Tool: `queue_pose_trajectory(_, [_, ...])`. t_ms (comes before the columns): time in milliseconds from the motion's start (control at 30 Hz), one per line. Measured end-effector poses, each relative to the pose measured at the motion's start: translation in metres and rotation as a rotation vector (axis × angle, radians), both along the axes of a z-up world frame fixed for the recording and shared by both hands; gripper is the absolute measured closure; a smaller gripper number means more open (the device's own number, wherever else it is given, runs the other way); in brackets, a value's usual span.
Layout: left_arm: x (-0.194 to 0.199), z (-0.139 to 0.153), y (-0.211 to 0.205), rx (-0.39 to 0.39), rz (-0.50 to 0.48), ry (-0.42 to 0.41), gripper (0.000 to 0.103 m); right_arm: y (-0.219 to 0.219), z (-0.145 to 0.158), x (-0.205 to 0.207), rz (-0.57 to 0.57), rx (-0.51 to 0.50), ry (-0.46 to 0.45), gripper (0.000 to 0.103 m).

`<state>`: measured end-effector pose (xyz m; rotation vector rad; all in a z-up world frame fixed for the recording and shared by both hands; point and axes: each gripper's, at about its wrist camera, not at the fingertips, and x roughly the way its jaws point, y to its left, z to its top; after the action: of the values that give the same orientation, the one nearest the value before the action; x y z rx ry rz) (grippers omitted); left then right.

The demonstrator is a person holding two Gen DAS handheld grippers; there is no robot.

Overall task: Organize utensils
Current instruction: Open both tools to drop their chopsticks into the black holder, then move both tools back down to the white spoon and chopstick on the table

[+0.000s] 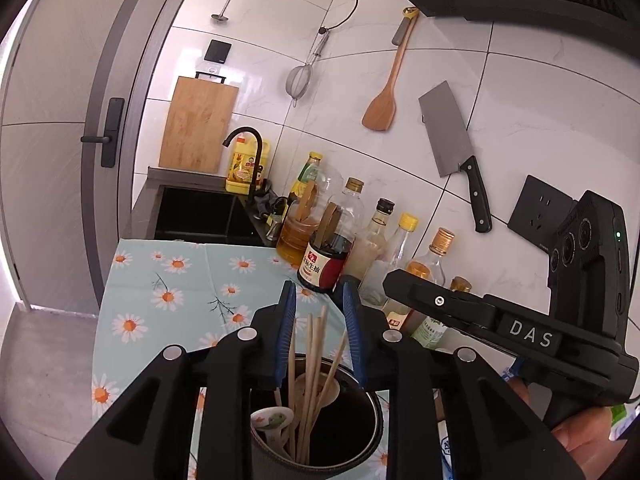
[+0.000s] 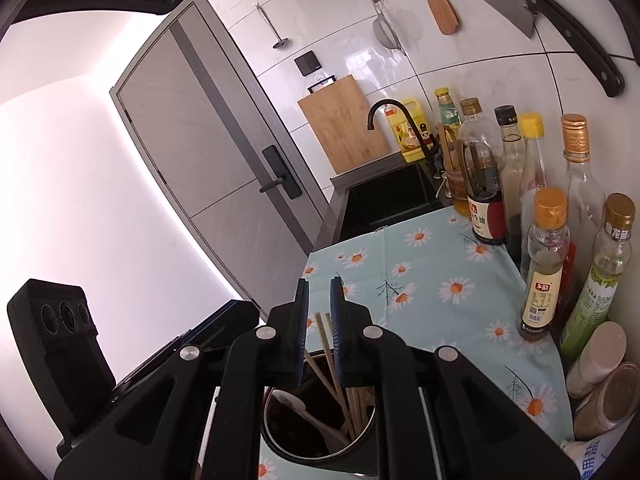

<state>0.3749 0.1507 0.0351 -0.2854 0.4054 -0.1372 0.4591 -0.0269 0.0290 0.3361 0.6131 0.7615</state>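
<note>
White glossy wall tiles (image 1: 520,92) back a desk under a daisy-print cloth (image 1: 180,280), with a black sink (image 1: 196,212) and faucet (image 1: 246,136), a grey door (image 2: 224,168), and bright daylight at the left.

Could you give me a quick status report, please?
Left gripper and right gripper open above the utensil holder. Chopsticks and spoons inside. Nothing obstructing.
</note>
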Motion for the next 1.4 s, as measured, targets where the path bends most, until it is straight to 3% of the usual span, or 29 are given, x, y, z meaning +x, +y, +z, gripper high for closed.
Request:
queue_pose_trajectory(700, [-0.066,0.038,-0.023,0.056,-0.031,0.004,0.080,-0.032,0.036,-0.060,0.037,0.018,-0.015,0.080])
queue_pose_trajectory(967, [-0.103,0.032,-0.027,0.045,-0.046,0.041,0.080,-0.049,0.026,-0.090,0.052,-0.030,0.021,0.076])
queue_pose_trajectory(1033, [-0.112,0.028,-0.028,0.041,-0.046,0.048,0.080,-0.054,0.019,-0.097,0.071,-0.050,0.053,0.072])
queue_pose_trajectory(1400, [-0.145,-0.007,-0.041,0.029,-0.079,0.132,0.080,-0.071,-0.032,-0.124,0.134,-0.180,0.242,0.071])
